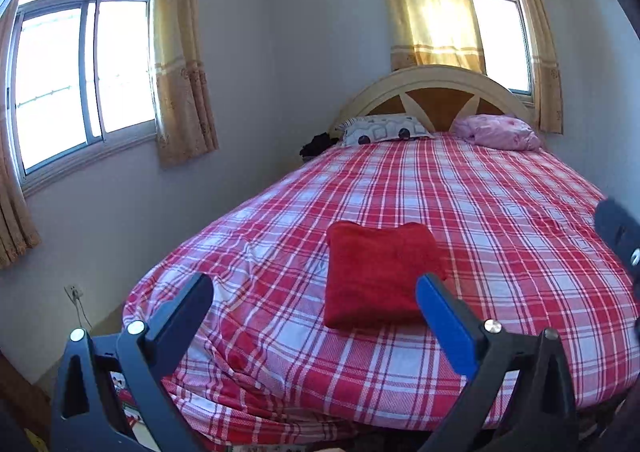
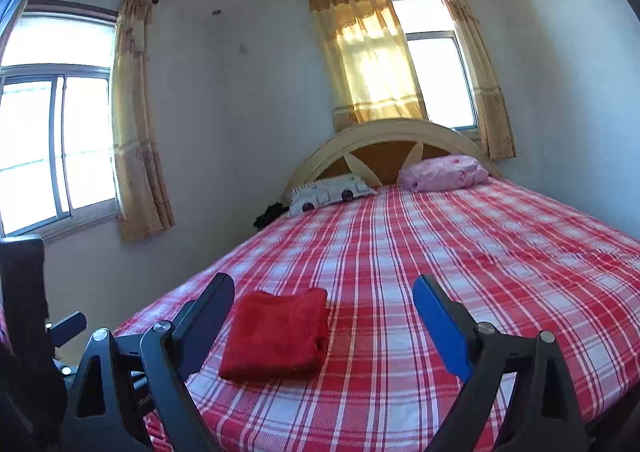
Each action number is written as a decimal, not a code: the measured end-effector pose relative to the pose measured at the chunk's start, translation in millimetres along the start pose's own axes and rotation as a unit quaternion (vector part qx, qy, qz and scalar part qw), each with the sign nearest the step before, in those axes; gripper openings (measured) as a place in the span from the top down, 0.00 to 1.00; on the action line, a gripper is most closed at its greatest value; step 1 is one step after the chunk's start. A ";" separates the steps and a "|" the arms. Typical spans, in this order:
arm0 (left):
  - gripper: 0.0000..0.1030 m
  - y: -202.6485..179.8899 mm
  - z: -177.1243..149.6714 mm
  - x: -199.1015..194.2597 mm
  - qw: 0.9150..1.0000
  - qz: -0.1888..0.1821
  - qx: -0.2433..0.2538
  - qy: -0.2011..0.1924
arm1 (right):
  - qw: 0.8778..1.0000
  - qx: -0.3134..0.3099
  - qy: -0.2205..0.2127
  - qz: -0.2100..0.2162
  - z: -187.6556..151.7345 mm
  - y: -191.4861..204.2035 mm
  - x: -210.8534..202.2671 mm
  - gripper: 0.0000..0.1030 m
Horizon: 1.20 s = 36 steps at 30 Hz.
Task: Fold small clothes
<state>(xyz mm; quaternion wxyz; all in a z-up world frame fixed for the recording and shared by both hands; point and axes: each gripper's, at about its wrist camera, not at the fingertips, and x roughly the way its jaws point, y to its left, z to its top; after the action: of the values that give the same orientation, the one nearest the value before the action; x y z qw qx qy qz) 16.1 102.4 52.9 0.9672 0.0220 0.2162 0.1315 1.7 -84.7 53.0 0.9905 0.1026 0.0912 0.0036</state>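
A red fluffy cloth (image 1: 378,274) lies folded into a small square on the red plaid bed sheet (image 1: 500,211) near the foot of the bed. It also shows in the right wrist view (image 2: 280,332). My left gripper (image 1: 314,288) is open and empty, held back from the cloth, above the bed's foot edge. My right gripper (image 2: 324,288) is open and empty, to the right of the cloth and behind it. The right gripper's body shows at the left view's right edge (image 1: 618,236). The left gripper's body shows at the right view's left edge (image 2: 24,292).
Two pillows lie by the headboard (image 1: 436,91): a white patterned one (image 1: 384,129) and a pink one (image 1: 498,131). A dark item (image 1: 318,143) sits left of the bed. Curtained windows are on the left wall (image 1: 80,79) and behind the bed.
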 end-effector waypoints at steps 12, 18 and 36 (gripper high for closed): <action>0.00 -10.0 -3.8 1.5 1.000 0.006 0.023 0.003 | 1.000 -0.004 0.011 -0.021 -6.1 -0.2 4.4 0.11; 0.00 -8.8 -2.8 -0.2 1.000 0.007 0.019 0.000 | 1.000 -0.003 0.017 -0.021 -6.9 -0.1 6.0 0.11; 0.00 -8.0 -3.4 2.5 1.000 0.004 0.018 0.007 | 0.999 0.001 0.023 -0.023 -8.3 -0.7 6.8 0.11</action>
<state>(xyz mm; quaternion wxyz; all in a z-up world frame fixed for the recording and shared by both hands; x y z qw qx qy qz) 18.8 95.3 48.0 0.9647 0.0390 0.2247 0.1319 6.8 -83.5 43.6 0.9878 0.1014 0.1167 -0.0164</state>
